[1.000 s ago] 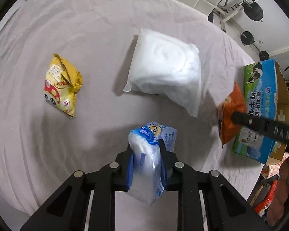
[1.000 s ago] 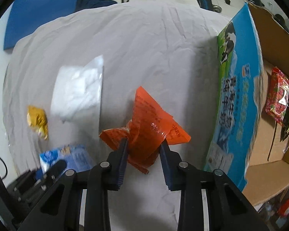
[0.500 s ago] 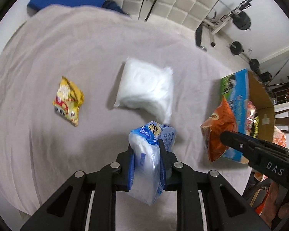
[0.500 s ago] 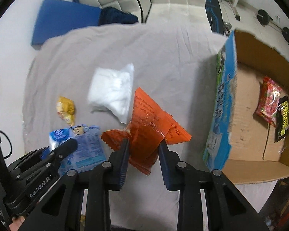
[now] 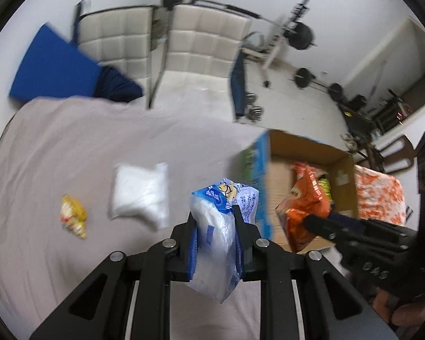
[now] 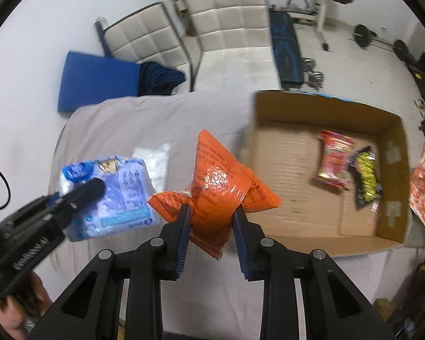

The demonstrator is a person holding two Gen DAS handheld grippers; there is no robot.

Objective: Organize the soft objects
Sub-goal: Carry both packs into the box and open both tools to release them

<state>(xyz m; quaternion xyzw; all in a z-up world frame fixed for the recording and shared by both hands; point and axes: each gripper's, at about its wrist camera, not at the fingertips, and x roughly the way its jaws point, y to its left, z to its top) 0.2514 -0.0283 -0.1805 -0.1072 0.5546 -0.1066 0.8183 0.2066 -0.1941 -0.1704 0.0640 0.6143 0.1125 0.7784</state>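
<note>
Both claws have lifted well off the bed: left gripper (image 5: 216, 236) clenches the blue-and-white pack (image 5: 216, 243), right gripper (image 6: 211, 225) the orange bag (image 6: 216, 189). Cardboard box (image 6: 297, 235) sits at two o'clock; slick wrappers could slip free short of it.

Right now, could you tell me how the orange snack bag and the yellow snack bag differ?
The orange snack bag is held in the right gripper; the yellow snack bag lies on the cloth. The orange one hangs beside the cardboard box; the yellow one lies far from it. Both are crinkly packets.

Even soft indoor light; motion blur throughout; heavy fisheye bending, dark corners.
</note>
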